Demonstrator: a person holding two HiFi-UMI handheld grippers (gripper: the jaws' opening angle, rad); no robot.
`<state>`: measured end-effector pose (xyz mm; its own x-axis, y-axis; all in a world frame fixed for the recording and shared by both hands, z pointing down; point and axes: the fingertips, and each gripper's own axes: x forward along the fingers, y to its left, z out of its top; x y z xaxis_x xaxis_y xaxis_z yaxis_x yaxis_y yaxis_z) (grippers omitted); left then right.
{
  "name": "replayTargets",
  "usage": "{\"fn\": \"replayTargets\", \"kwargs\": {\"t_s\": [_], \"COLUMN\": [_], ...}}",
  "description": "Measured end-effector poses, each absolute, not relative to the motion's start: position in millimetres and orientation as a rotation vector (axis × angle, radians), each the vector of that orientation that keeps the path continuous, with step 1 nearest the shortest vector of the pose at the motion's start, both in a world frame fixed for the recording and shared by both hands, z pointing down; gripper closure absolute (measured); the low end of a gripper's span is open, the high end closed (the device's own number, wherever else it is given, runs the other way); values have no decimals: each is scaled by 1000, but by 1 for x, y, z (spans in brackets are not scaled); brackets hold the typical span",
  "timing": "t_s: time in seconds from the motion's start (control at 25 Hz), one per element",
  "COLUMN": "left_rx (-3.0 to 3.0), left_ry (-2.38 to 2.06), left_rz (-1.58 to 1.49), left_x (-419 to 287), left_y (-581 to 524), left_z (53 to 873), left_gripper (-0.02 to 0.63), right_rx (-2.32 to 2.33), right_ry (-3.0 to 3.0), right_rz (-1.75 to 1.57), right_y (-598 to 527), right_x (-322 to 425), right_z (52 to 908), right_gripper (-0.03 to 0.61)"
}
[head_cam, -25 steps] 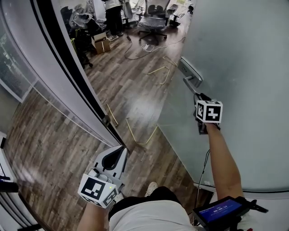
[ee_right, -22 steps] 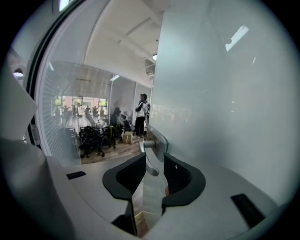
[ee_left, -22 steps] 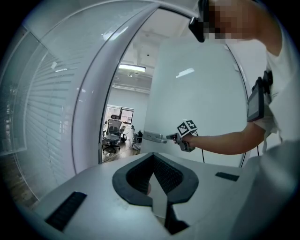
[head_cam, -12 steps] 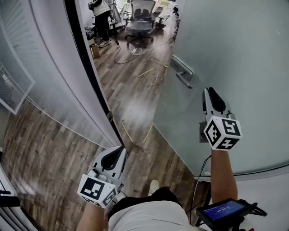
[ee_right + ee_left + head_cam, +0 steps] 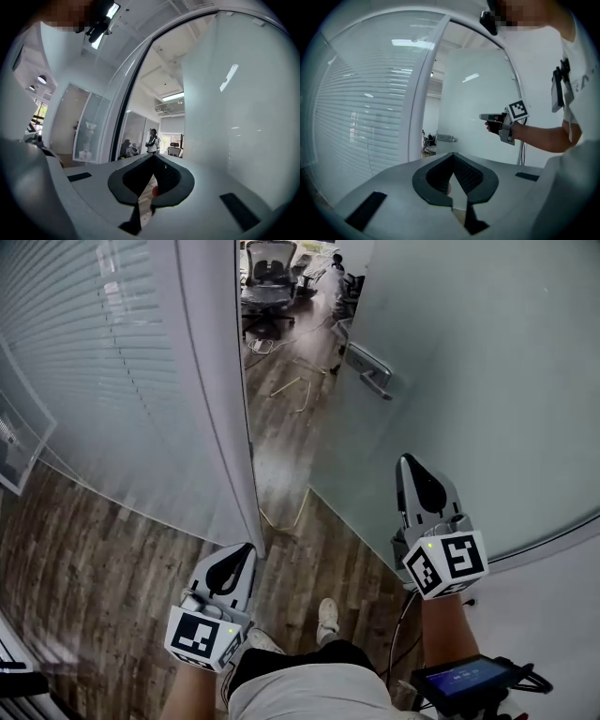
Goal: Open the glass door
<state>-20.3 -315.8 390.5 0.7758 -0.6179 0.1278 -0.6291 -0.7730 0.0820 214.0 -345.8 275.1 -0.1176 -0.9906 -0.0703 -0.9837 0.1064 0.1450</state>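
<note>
The frosted glass door (image 5: 469, 381) stands swung open on the right, its metal lever handle (image 5: 367, 368) on the near face. My right gripper (image 5: 405, 461) is shut and empty, well back from the handle and pointing along the door. Low on the left, my left gripper (image 5: 246, 549) is also shut with nothing in it, beside the white door frame (image 5: 216, 381). The left gripper view shows the handle (image 5: 446, 138), the door (image 5: 478, 93) and the right gripper (image 5: 487, 117) held out level. The right gripper view shows its closed tips (image 5: 153, 157) beside the door (image 5: 234, 103).
A frosted wall with blinds (image 5: 84, 362) runs along the left. Through the gap lies wood floor (image 5: 281, 427) with cables, and office chairs (image 5: 270, 268) further in. A person (image 5: 152, 139) stands far inside. A tablet (image 5: 464, 676) hangs at my lower right.
The right gripper came off the door handle, drew back toward my body and closed its jaws. The left gripper stayed low on the left, and the view swung toward the doorway.
</note>
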Motion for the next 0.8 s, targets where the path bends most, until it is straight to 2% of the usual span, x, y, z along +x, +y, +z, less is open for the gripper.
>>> {"fn": "replayTargets", "kwargs": {"t_s": [0.32,0.8], "left_rx": [2823,2759], "left_ry": [-984,-1256], "left_rz": [122,87], "left_x": [-55,-56], "left_y": [-289,-241], "left_z": [397,368], "left_gripper": [614,614], "right_rx": [1907,1731], "right_ry": [-2350,-2614], "right_rz": [-191,-151], "right_y": [-309,-244], "right_x": [145,123], "right_z": [311,303], "right_gripper": [575,576]}}
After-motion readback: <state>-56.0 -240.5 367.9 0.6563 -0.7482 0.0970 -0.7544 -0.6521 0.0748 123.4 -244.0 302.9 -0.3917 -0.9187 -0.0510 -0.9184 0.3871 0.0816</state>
